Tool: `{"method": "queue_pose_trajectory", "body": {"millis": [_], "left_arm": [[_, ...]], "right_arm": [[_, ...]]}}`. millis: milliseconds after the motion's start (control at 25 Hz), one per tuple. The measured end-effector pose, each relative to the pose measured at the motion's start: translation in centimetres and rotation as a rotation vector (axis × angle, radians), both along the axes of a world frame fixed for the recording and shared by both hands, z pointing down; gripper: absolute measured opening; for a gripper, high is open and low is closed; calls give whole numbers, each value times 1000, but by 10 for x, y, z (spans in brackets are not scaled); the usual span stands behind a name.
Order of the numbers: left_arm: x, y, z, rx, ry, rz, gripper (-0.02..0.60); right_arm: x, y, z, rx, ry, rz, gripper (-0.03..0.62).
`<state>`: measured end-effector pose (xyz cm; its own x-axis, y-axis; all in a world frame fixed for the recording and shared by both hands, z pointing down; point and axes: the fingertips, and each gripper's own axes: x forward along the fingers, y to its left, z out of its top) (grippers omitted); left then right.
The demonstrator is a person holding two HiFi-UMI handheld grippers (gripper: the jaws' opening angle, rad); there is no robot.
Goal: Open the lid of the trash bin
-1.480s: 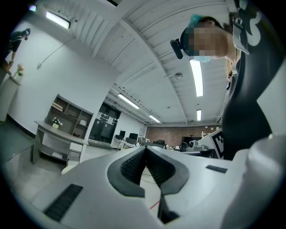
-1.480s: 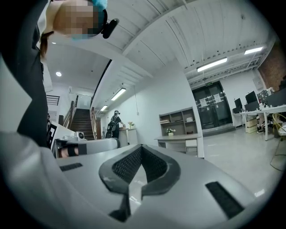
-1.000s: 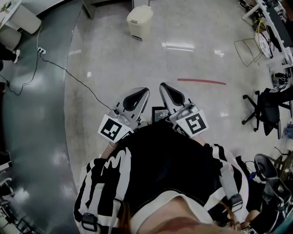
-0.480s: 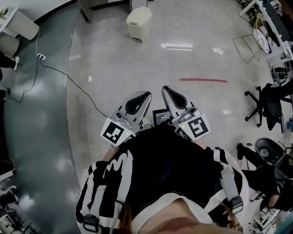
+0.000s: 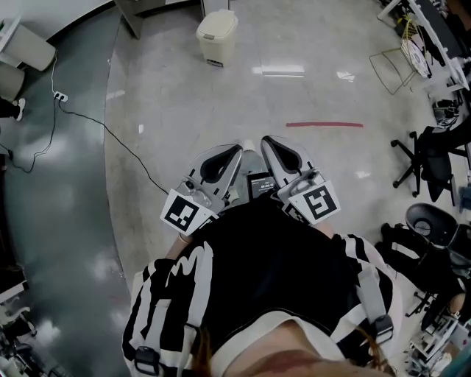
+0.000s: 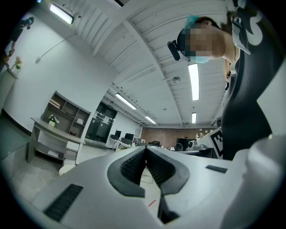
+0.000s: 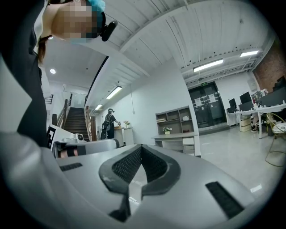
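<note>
The small cream plastic trash bin [image 5: 217, 35], lid down, stands far away on the shiny grey floor [image 5: 309, 96], while the left gripper [image 5: 232, 152] and right gripper [image 5: 268, 142] are both closed on nothing.

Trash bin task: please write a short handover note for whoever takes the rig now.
Left gripper: jaws together, nothing held.
Right gripper: jaws together, nothing held.
Both are side by side, close in front of the person.
Trash bin stands far ahead on the floor, slightly to the left; its lid is shut.
Done: nothing.
Left: walk to it and open the lid.
</note>
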<state>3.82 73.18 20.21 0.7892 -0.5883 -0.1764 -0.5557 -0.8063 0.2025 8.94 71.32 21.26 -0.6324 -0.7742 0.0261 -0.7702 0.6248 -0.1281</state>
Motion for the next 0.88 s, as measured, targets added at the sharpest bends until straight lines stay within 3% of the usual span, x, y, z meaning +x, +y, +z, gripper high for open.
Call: {"method": "queue_pose_trajectory", "body": {"millis": [360, 880], "left_arm": [[-3, -39, 1, -6, -13, -23, 5], [-1, -132, 4, -2, -40, -56, 5]], "right_arm": [[-5, -39, 2, -8, -15, -26, 5], [-2, -137, 1, 5, -17, -43, 5]]}}
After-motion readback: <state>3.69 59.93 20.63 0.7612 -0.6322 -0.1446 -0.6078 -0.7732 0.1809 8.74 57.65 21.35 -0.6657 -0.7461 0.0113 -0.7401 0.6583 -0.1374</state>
